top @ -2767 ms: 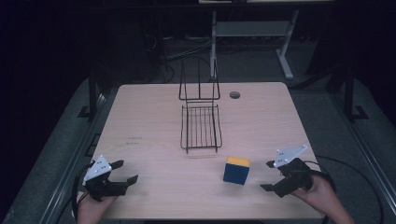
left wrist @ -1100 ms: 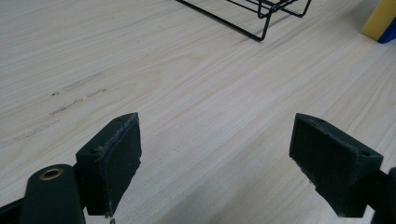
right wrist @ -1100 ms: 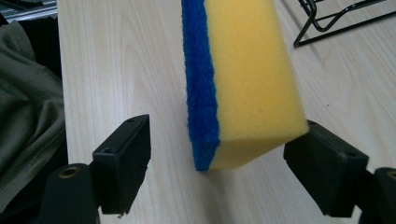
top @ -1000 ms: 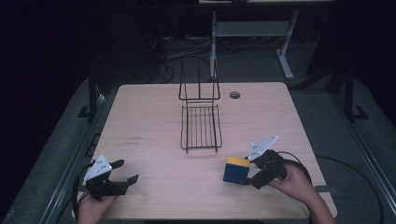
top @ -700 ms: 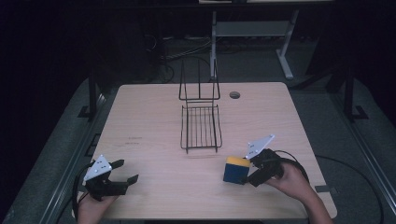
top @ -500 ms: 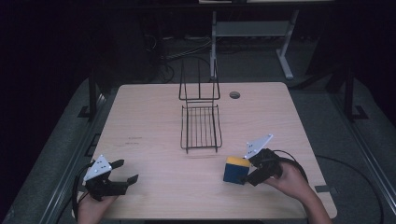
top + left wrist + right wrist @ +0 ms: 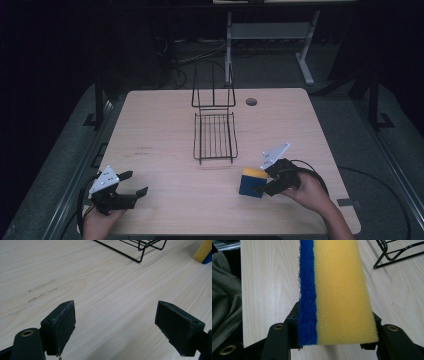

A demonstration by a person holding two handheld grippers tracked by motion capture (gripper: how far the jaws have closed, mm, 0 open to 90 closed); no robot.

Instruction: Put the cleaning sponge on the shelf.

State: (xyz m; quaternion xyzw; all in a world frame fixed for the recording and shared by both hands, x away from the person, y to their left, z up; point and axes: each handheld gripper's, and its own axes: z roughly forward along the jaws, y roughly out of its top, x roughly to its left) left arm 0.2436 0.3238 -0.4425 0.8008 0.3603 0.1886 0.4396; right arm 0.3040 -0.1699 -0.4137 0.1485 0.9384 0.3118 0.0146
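We see a pale tabletop (image 7: 165,125) with a black wire rack (image 7: 215,135) mid-way back, and nearer the front right a sponge (image 7: 252,181), yellow foam with a blue scrub layer, standing on the wood between the right claw's (image 7: 264,184) jaws, which are clenched on its two broad faces. Left claw (image 7: 131,184) hangs released over bare wood at front left. We'd judge the sponge light, soft and squashy, not slippery, best held as here: mid-body across yellow and blue faces, lightly.

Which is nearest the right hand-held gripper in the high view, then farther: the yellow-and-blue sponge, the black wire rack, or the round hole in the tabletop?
1. Yellow-and-blue sponge, between its jaws.
2. Black wire rack, mid-table.
3. Round hole, far edge.
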